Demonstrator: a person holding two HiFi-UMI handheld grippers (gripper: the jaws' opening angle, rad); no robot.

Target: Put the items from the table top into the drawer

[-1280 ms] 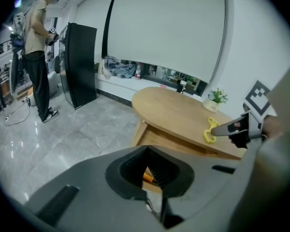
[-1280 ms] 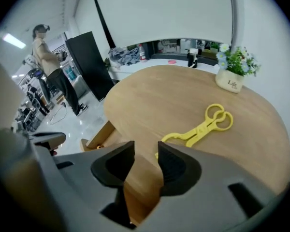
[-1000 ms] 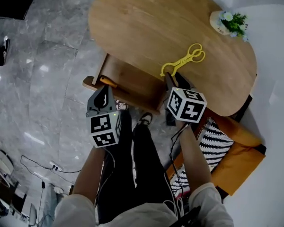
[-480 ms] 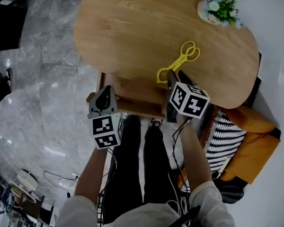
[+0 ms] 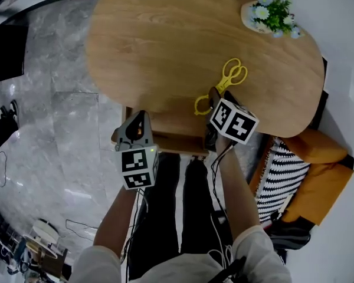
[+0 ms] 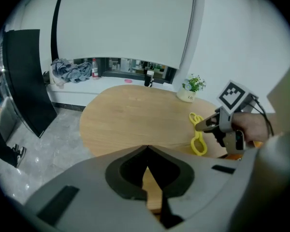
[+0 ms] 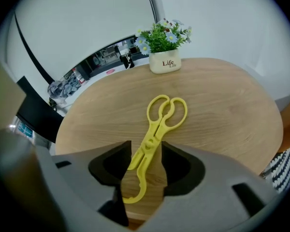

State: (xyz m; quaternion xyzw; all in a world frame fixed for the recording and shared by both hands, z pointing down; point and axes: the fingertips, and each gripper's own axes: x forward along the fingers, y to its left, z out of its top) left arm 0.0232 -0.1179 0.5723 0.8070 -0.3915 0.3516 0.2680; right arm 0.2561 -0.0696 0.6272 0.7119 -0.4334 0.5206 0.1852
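Observation:
Yellow plastic tongs (image 5: 227, 81) lie on the oval wooden table (image 5: 165, 40) near its front edge. My right gripper (image 5: 214, 96) stands over their near end. In the right gripper view its jaws are opening; the tongs (image 7: 157, 124) run between them, and the pads of the right gripper (image 7: 145, 149) do not press on them. My left gripper (image 5: 138, 119) hangs shut and empty over the left part of the open wooden drawer (image 5: 171, 128). In the left gripper view the left gripper (image 6: 146, 149) has its tips touching; the right gripper (image 6: 203, 125) and tongs (image 6: 197, 134) show at right.
A small white pot of flowers (image 5: 265, 13) stands at the table's far right edge. An orange seat with a black-and-white striped cloth (image 5: 289, 178) is to the right of the drawer. The person's legs are below the drawer, on a grey marble floor (image 5: 59, 128).
The right gripper has rolled and come down over the tongs' near end. The left gripper has drifted a little sideways over the drawer. The tongs lie where they were.

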